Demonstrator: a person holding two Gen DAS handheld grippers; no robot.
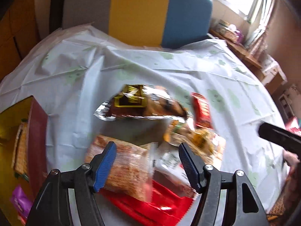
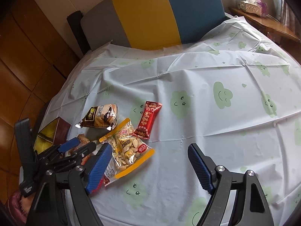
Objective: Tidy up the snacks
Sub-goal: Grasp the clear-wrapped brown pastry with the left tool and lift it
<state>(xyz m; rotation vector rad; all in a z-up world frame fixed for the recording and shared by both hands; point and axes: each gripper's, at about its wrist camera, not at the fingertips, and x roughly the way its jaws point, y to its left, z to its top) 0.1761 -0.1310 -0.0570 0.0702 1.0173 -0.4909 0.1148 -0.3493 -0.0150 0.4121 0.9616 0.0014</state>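
Several snack packs lie in a heap on the table. A brown bread pack (image 2: 100,117) also shows in the left wrist view (image 1: 139,103). A red candy pack (image 2: 148,119) (image 1: 202,111) lies beside a clear yellow-edged seed bag (image 2: 128,146). My left gripper (image 1: 147,164) (image 2: 75,146) is open, its jaws either side of a clear pack of brown biscuits (image 1: 122,167) lying on a red pack (image 1: 150,205). My right gripper (image 2: 148,163) is open and empty, just right of the heap. A maroon box with gold lining (image 1: 35,141) (image 2: 50,135) stands at the left.
The table wears a pale cloth with green clouds (image 2: 207,113). A grey, yellow and blue chair back (image 2: 160,13) stands behind it. A wooden shelf with a tissue box (image 2: 248,3) is at far right. The box holds a biscuit pack (image 1: 19,150) and a purple pack (image 1: 18,203).
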